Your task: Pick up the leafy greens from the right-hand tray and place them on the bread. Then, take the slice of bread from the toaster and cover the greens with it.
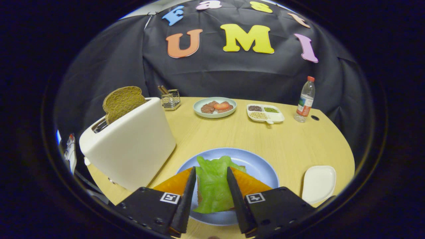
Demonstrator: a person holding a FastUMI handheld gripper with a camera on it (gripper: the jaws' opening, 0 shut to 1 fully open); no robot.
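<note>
Table (292, 146): I see light wood, everything below stands on it.
Toaster (132, 146): white, left of my fingers, a brown bread slice (122, 101) standing up from its slot.
Blue plate (255, 166): just ahead of the fingers, carrying the stack.
Leafy greens (212, 182): lying on bread on that plate, between my fingers; the bread under them is mostly hidden, I think brown.
Gripper (211, 184): I read the fingers as parted, either side of the greens, not pressing them.
White tray (318, 184): right of the plate.
</note>
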